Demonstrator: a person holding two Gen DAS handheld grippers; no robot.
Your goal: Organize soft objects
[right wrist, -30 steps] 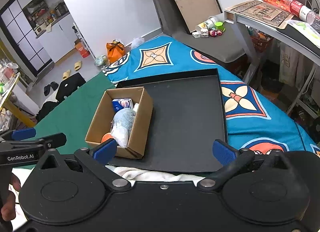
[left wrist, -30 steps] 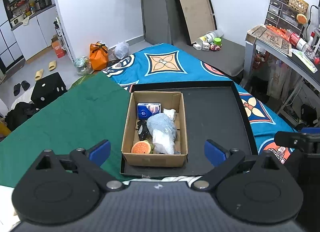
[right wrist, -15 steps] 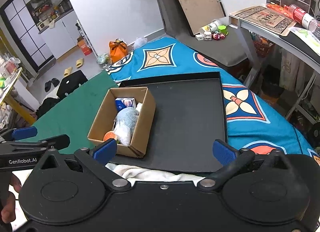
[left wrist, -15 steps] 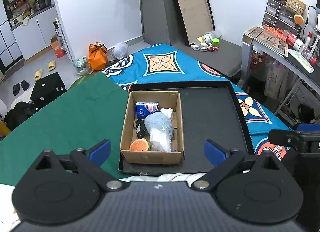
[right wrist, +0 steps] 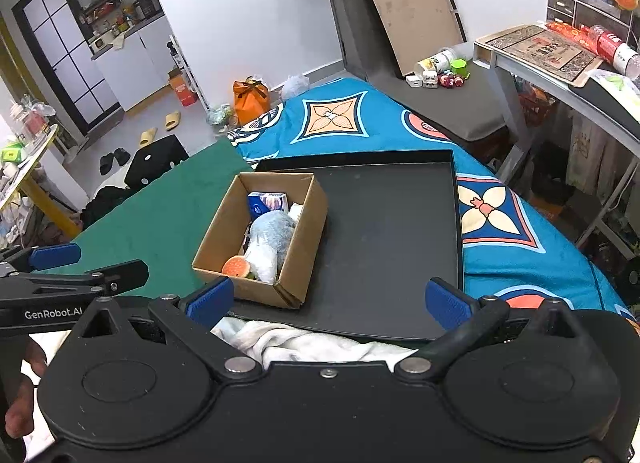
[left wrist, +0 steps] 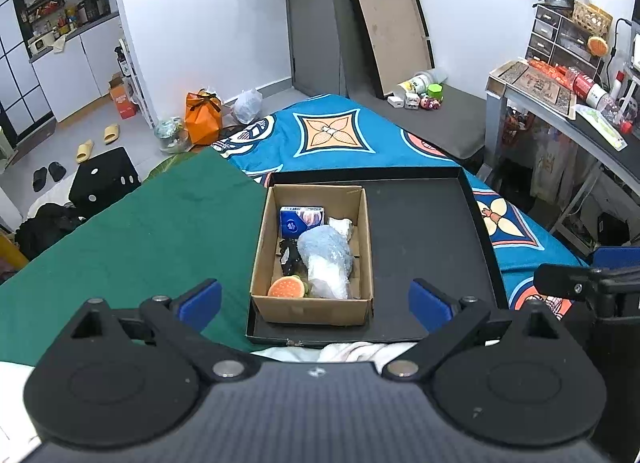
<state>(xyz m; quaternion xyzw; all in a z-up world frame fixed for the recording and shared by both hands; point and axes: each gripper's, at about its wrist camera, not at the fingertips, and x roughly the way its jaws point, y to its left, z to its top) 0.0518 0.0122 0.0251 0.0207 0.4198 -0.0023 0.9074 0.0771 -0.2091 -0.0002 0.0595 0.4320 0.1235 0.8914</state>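
Observation:
A brown cardboard box (left wrist: 312, 308) (right wrist: 256, 287) stands in the left part of a shallow black tray (left wrist: 424, 231) (right wrist: 392, 231) on the bed. Inside it lie a blue-and-white plush (left wrist: 326, 259) (right wrist: 270, 241), a burger-shaped toy (left wrist: 286, 287) (right wrist: 236, 266), a blue packet (left wrist: 301, 219) (right wrist: 267, 202), a dark item and a white scrap. My left gripper (left wrist: 315, 299) is open, held back above the tray's near edge. My right gripper (right wrist: 327, 299) is open too, nothing between its fingers. A white cloth (left wrist: 352, 351) (right wrist: 296, 341) lies bunched under both grippers.
A green sheet (left wrist: 132, 239) covers the bed's left, a blue patterned one (left wrist: 340, 135) the far and right side. A cluttered desk (left wrist: 568, 103) stands on the right. A low grey bench (left wrist: 444, 115) with small items and a leaning tray lid (left wrist: 388, 31) sit at the back.
Both grippers have drawn back and risen a little, so the box and tray look smaller and farther. Nothing in the box has moved and both grippers stay open.

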